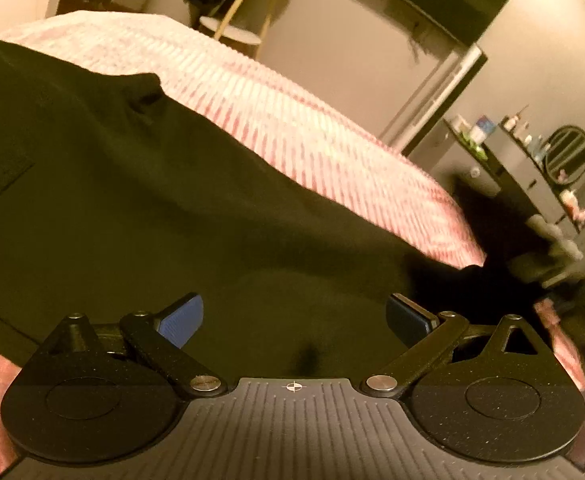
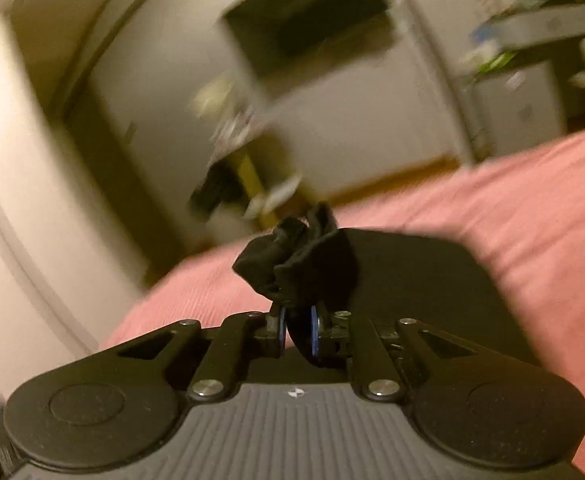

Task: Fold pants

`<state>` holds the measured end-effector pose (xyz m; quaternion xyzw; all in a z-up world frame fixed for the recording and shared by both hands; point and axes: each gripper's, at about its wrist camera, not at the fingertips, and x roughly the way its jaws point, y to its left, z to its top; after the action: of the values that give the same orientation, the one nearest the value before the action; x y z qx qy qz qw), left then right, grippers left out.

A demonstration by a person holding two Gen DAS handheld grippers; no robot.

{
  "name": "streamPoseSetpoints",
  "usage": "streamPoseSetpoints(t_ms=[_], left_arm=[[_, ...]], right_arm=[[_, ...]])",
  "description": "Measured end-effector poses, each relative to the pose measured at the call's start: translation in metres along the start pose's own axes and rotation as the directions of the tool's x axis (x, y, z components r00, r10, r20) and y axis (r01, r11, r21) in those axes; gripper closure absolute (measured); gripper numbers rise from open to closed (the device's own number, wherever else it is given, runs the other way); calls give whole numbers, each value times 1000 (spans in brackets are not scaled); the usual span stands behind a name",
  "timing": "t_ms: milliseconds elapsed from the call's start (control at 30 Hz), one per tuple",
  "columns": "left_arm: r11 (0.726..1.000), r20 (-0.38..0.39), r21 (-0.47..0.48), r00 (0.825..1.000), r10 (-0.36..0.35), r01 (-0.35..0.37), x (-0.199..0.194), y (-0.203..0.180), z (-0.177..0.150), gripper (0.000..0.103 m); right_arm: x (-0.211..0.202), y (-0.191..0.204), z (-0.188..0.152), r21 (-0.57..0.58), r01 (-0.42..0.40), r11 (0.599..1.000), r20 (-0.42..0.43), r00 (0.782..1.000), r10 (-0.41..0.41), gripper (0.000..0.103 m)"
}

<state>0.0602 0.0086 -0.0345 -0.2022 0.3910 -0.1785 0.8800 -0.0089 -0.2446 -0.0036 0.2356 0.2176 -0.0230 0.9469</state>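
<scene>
Left gripper point(image 1: 294, 318) level over one pair of black pants point(image 1: 140, 200), fingers spread wide, empty; right gripper point(image 2: 296, 334) pinches bunched pants fabric (view blurred) above pink bed point(image 2: 532, 208).

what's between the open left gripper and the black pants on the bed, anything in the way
Nothing visible. The left gripper is open right over the pants with only bare dark cloth between its fingers. The right gripper already pinches a bunched edge.
</scene>
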Motion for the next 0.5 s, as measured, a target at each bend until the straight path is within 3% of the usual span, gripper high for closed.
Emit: streamPoseSetpoints(t_ms=[67, 133, 167, 233, 300, 333, 433, 467, 500], left_arm=[[1000, 4, -21, 1000, -8, 8, -1, 6, 2, 2], [999, -7, -37, 1000, -11, 10, 1, 10, 2, 2], [999, -15, -43, 1000, -17, 17, 3, 11, 2, 2], [998, -27, -47, 999, -35, 34, 6, 11, 3, 2], [997, -43, -44, 997, -69, 67, 9, 9, 4, 2], [995, -52, -41, 995, -88, 86, 12, 7, 5, 2], [991, -99, -42, 987, -129, 125, 27, -1, 9, 2], [990, -116, -45, 983, -140, 135, 32, -4, 11, 2], [988, -132, -44, 979, -155, 150, 38, -7, 14, 2]], right_arm=[[31, 20, -29, -76, -12, 997, -125, 992, 2, 82], [51, 34, -47, -211, 36, 977, -230, 969, -85, 78], [53, 34, -48, -236, 28, 971, -257, 962, -90, 75], [42, 23, -37, -120, -45, 992, -303, 953, 6, 47], [21, 6, -24, 20, -118, 993, -252, 960, 119, 35], [8, -4, -19, 59, -132, 990, -195, 971, 141, 35], [-14, -42, -5, 161, -41, 986, -64, 997, 52, 36], [-18, -61, -3, 227, -1, 974, -44, 999, 12, 41], [-19, -81, -3, 309, 24, 951, -46, 999, -10, 54]])
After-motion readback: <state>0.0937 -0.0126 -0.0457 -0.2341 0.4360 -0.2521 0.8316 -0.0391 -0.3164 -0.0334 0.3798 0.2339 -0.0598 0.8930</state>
